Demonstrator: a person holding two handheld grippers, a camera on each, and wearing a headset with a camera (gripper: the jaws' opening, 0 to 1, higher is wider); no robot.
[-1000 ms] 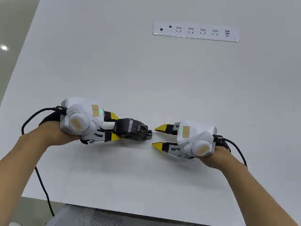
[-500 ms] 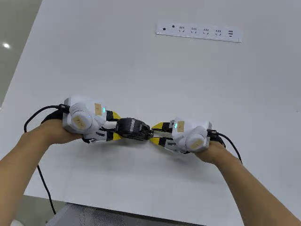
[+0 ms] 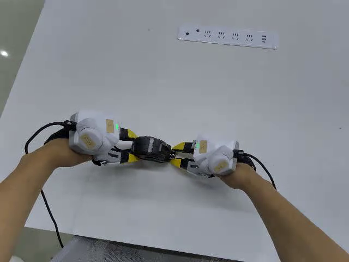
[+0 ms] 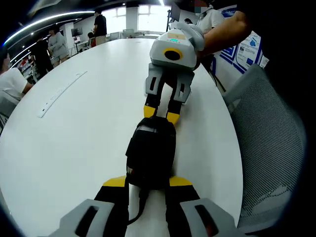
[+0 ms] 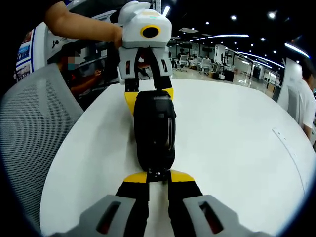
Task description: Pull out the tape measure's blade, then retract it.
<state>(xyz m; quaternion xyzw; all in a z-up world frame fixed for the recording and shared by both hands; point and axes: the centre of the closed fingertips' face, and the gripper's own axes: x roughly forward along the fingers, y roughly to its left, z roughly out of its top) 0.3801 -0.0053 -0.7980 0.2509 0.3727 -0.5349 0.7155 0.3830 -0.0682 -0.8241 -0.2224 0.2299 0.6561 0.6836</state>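
White table [image 3: 163, 71] with a power strip [image 3: 227, 37], grey mesh chair [image 4: 266, 148] beside it, ceiling lights [image 5: 270, 15] overhead

The tape [image 3: 151, 149] is black. The left gripper [image 3: 132, 147] and right gripper [image 3: 176, 154] are white, with black jaws tipped yellow. Table [image 3: 163, 82] and power strip [image 3: 227, 36] are white; the chair [image 4: 266, 148] is grey mesh.

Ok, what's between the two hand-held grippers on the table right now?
The black tape measure: the left hand-held gripper clamps its case, and the right hand-held gripper pinches its blade end. The head view shows it.
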